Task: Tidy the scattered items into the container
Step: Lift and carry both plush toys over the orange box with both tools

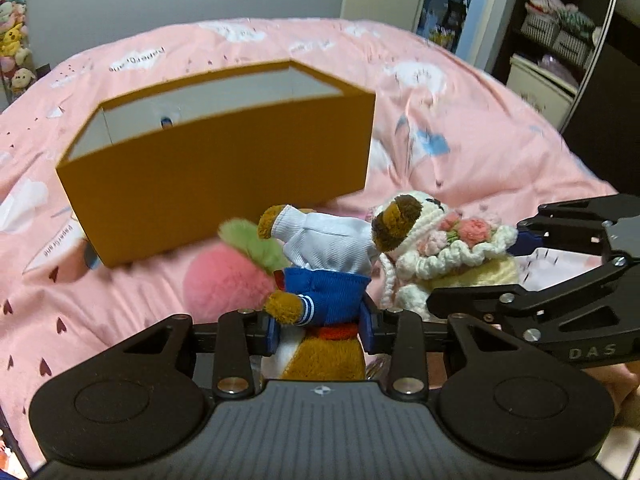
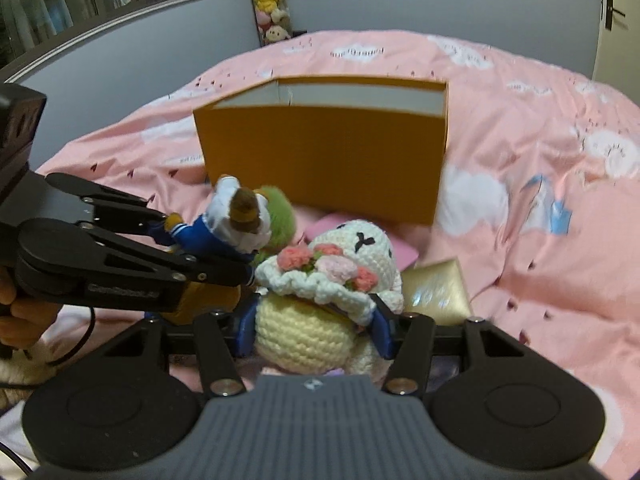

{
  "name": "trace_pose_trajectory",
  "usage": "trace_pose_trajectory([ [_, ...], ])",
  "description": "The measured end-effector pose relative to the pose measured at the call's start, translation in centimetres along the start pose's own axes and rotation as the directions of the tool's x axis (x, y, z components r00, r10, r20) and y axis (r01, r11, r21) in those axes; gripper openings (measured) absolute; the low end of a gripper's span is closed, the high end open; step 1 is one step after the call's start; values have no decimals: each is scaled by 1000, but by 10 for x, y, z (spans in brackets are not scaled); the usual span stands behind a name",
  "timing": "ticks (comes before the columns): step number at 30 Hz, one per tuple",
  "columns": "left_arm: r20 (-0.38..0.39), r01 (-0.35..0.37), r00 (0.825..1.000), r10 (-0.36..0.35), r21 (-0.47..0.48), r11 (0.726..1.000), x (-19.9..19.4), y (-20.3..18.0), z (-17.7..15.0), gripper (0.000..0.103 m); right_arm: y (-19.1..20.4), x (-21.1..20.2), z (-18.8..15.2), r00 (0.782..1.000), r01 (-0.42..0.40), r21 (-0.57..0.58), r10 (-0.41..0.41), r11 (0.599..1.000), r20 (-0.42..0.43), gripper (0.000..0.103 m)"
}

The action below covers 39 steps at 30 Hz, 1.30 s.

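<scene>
Clamped jaws of the left gripper [image 1: 324, 326] are pinching a brown teddy bear in a blue-and-white sailor outfit [image 1: 326, 280] at its waist; the right gripper [image 2: 316, 330] is squeezing a cream crocheted doll with a pink flower bouquet [image 2: 320, 308] between its blue pads [image 2: 246, 330]; both toys are hanging just above the pink bedspread [image 2: 540, 240], side by side; a pink pompom with a green tuft [image 1: 228, 276] is lying just beside the bear; the open orange box [image 1: 224, 168] is standing beyond the toys; a gold pouch [image 2: 436, 288] is lying near the doll.
</scene>
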<state>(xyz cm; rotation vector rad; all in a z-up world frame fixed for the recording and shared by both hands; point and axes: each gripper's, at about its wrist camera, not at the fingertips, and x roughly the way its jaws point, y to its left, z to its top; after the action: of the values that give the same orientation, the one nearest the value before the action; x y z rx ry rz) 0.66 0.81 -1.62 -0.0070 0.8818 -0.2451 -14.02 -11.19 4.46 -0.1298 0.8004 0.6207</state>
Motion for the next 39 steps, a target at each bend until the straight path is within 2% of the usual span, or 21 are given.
trace_pose_trajectory([
  [7, 60, 9, 998, -9, -5, 1000, -12, -3, 20, 42, -2, -9, 23, 997, 16, -53, -12, 998, 75, 58],
  [15, 117, -23, 993, 23, -1, 1000, -18, -6, 42, 42, -1, -17, 45, 989, 47, -112, -31, 993, 142, 58],
  [27, 219, -38, 975, 47, -44, 998, -21, 1, 83, 42, -13, -25, 81, 965, 102, -164, -57, 981, 257, 57],
  [30, 239, -34, 970, 52, -80, 996, -16, 7, 94, 42, -19, -23, 91, 958, 102, -168, -51, 981, 284, 57],
  [34, 249, -66, 964, 91, -105, 992, -4, 11, 106, 42, -29, -14, 103, 948, 126, -175, -66, 976, 311, 57],
  [39, 276, -55, 957, 90, -131, 990, 5, 18, 121, 42, -42, 2, 119, 938, 163, -187, -93, 969, 333, 57],
])
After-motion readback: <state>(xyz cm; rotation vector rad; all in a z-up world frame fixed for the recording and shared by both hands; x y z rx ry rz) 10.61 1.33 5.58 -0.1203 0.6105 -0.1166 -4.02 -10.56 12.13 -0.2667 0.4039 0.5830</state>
